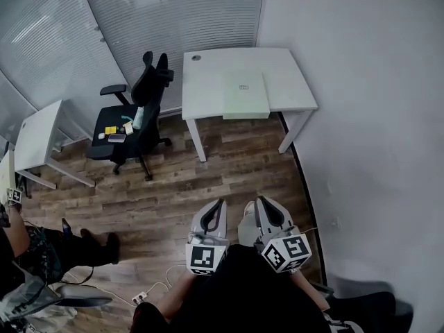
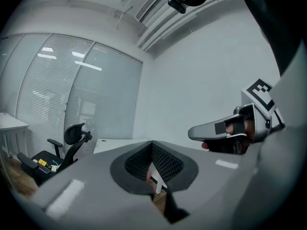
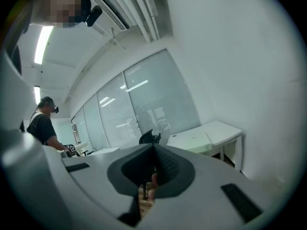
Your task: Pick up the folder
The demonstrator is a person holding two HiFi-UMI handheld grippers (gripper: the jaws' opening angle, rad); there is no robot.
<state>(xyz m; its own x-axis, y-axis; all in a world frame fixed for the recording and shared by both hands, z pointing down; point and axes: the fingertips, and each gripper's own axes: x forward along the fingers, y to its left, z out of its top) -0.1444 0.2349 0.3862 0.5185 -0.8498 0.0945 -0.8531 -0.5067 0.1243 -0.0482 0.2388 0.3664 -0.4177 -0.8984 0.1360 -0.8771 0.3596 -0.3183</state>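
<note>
Folder [image 1: 244,94] untouched on bench [image 1: 208,75].
Left tool [image 1: 219,205] and right tool [image 1: 258,205] both closed, empty; it lies at the front edge.

White desk [image 1: 291,75] against the wall — pale green folder [image 1: 244,94] flat at its front edge.

Wood-plank floor [image 1: 173,186], brown, mixed tones. White worktop [image 1: 295,75] in far right corner, against plain white wall [image 1: 361,116]. Slatted blinds [image 1: 173,12] over glass partitions behind. Black office chair [image 1: 147,82] left of worktop; second white table [image 1: 38,134] farther left. Ceiling strip light [image 3: 42,44] on.
</note>
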